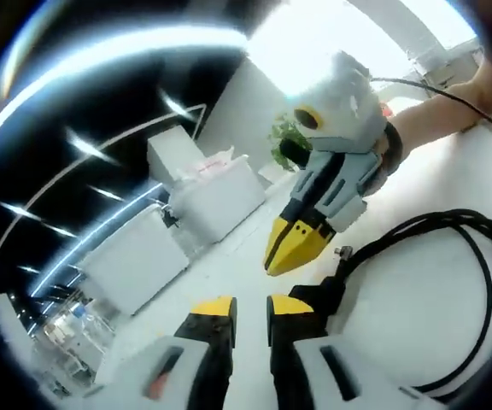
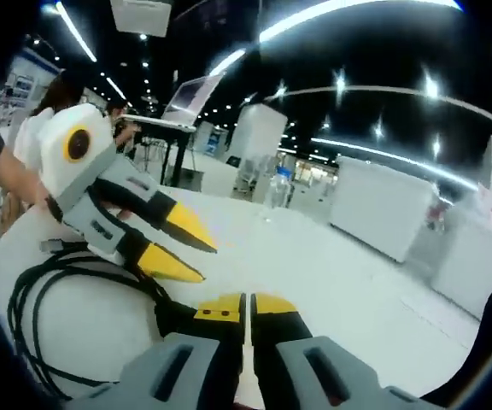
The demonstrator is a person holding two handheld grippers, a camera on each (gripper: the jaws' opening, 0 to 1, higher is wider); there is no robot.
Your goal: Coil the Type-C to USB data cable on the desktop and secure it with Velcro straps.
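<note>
Coiling is the step in hand. The black cable (image 1: pixel 477 282) lies on the white table (image 1: pixel 383 325) in a loose bundle of a few loops, and both tongs sit at the end of the bundle where the strands gather into a thicker black piece, likely a plug or a strap.

In the left gripper view, the left tongs (image 1: pixel 250 309) stand slightly apart, and that black end piece lies against the right-hand yellow tip; whether it is truly pinched I cannot tell. The right tongs (image 1: pixel 293 246) come in from above with their yellow tips pressed nearly together, hovering just above the cable's end and holding nothing that can be seen.

In the right gripper view, the right tongs (image 2: pixel 248 305) look pressed together, with the black end of the cable (image 2: pixel 49 290) just beside their left tip. The left tongs (image 2: pixel 182 243) show there with tips spread, angled down over the loops.

No strap can be made out around the bundle, so securing seems not yet done. The next move probably calls for one pair of tongs to pin the gathered strands flat while the other tidies the loops into an even coil, then finds the strap and wraps it round.
</note>
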